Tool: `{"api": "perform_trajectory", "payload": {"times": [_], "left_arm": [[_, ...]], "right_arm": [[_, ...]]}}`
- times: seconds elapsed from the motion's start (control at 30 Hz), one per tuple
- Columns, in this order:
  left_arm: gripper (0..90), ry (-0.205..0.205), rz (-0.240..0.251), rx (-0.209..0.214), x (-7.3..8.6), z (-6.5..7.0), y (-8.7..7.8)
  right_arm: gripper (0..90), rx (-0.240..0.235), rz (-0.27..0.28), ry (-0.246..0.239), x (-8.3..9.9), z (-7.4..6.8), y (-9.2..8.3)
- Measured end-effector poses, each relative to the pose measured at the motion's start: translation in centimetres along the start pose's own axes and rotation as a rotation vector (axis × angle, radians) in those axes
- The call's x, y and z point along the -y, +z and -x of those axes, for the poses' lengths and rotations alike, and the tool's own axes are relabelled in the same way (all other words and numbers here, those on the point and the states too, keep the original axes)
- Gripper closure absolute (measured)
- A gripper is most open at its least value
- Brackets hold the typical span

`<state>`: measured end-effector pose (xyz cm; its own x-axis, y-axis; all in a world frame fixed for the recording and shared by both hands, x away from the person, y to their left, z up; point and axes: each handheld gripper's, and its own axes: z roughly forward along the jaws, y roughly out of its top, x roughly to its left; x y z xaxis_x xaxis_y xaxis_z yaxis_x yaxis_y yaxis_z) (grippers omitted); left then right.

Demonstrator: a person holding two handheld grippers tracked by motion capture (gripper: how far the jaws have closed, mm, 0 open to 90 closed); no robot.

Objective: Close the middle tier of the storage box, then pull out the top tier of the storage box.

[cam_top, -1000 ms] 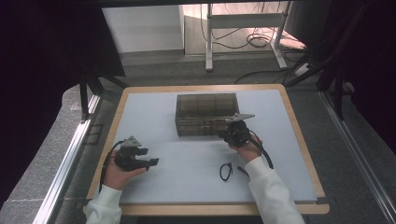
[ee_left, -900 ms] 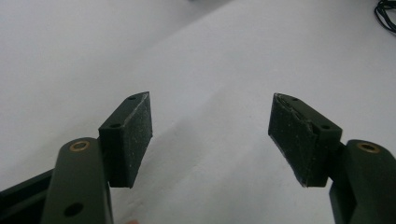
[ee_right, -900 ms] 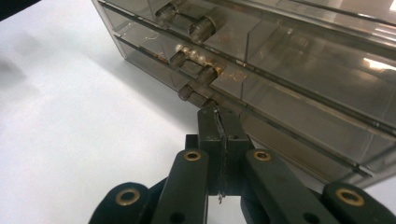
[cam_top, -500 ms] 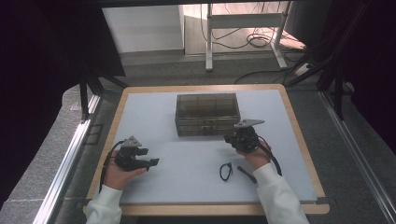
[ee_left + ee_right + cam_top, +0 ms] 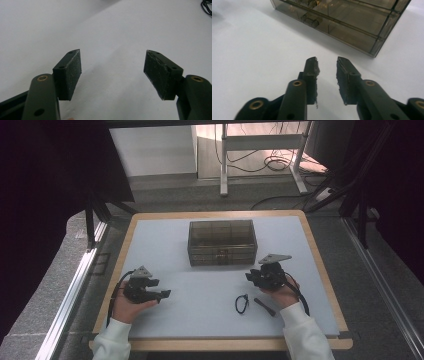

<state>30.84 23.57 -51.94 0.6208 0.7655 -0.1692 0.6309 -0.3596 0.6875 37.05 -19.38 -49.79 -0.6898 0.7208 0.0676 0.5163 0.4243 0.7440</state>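
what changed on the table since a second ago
The right gripper drew back from the smoky clear box toward the person; its jaws have just been opening, with nothing between them. The left gripper kept its place, open and empty. The box, the black cord loop and the small dark stick lie as before.

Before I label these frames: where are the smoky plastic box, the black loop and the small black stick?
Smoky plastic box [image 5: 222, 241], high view, on its lid.
Black loop [image 5: 241, 303], high view, on its ring.
Small black stick [image 5: 264, 306], high view, at mid-length.

Smoky translucent brown box [image 5: 222, 242], black grippers, pale grey-white table mat [image 5: 200, 295]
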Motion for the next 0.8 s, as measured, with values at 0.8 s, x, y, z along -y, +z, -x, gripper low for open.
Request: {"api": "perform_trajectory", "payload": {"times": [0.8], "left_arm": [[30.6,-0.001,0.009,0.002,0.0,-0.1,-0.2]], "right_arm": [[33.3,0.117,0.068,-0.107,-1.0,-1.7,-1.9]]}}
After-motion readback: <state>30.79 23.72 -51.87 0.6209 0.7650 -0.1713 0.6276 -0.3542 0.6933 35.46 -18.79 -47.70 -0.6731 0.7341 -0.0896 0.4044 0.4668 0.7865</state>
